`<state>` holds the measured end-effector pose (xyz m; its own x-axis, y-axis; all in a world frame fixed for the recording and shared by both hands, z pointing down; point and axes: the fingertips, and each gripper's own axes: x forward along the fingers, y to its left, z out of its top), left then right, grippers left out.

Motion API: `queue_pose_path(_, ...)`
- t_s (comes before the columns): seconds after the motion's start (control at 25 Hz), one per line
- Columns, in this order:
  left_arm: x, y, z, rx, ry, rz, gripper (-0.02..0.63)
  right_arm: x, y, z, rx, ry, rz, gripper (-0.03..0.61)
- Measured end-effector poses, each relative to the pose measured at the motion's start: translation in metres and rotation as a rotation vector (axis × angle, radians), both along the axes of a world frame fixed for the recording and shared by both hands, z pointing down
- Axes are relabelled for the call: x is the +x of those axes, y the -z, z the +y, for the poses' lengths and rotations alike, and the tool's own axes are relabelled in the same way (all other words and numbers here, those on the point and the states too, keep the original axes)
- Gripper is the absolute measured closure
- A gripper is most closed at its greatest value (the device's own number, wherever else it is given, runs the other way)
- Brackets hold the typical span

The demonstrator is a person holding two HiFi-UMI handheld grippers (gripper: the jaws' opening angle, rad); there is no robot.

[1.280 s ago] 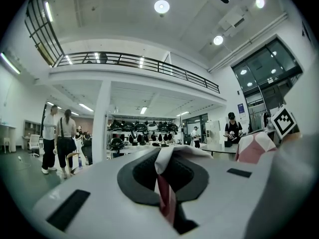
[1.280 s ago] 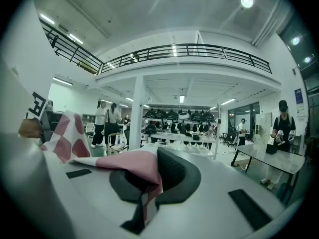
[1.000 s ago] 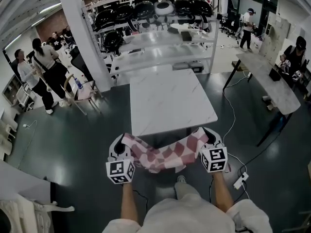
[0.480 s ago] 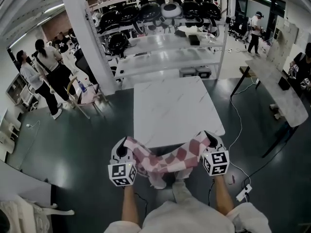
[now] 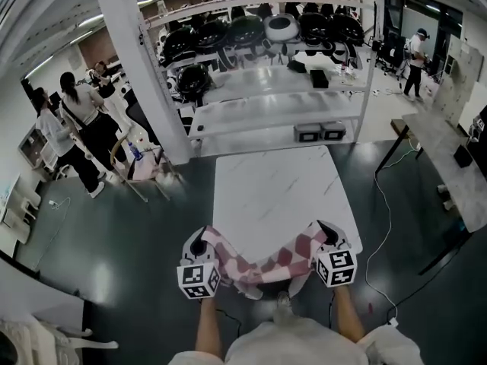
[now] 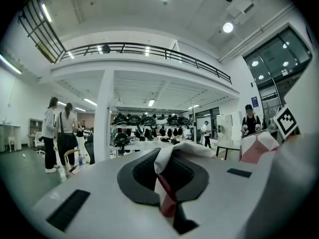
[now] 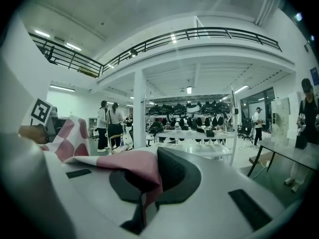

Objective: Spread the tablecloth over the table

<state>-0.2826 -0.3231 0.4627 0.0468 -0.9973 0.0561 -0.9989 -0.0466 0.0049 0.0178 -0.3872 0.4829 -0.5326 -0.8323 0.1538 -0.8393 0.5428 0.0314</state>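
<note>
A red-and-white checked tablecloth [image 5: 262, 263] hangs bunched between my two grippers just at the near edge of the white marble table [image 5: 278, 188]. My left gripper [image 5: 199, 243] is shut on one corner of the tablecloth [image 6: 167, 183]. My right gripper [image 5: 326, 230] is shut on the other corner of the tablecloth [image 7: 134, 168]. Both point level toward the table. The cloth's middle sags below the table edge in the head view.
Beyond the table stands a white shelving rack [image 5: 281, 101] with dark helmets. A white pillar [image 5: 137, 59] rises at the left, with a chair [image 5: 141, 166] and standing people [image 5: 84, 120] beside it. Another long table [image 5: 449, 158] and a floor cable [image 5: 377, 234] lie to the right.
Both grippers have carried the cloth forward to the table's near edge. The table now sits closer under me, and the cloth overlaps its front edge.
</note>
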Motion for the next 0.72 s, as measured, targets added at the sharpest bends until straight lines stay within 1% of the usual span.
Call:
queue_pose_path(0.2, -0.002, -0.013, -0.053, -0.024, 0.02, 0.019, 0.584, -0.009, -0.012, -0.052, -0.031, 0.033, 0.005, 0.561)
queue_pose_path(0.36, -0.007, -0.023, -0.083, -0.037, 0.037, 0.029, 0.584, -0.017, -0.023, -0.084, -0.051, 0.055, 0.011, 0.561)
queue_pose_path(0.52, -0.011, -0.026, -0.097, -0.041, 0.047, 0.033, 0.584, -0.023, -0.029, -0.105, -0.066, 0.069, 0.012, 0.561)
queue_pose_path(0.72, -0.025, -0.03, -0.096, -0.043, 0.068, 0.032, 0.584, -0.037, -0.036, -0.114, -0.078, 0.088, 0.017, 0.561)
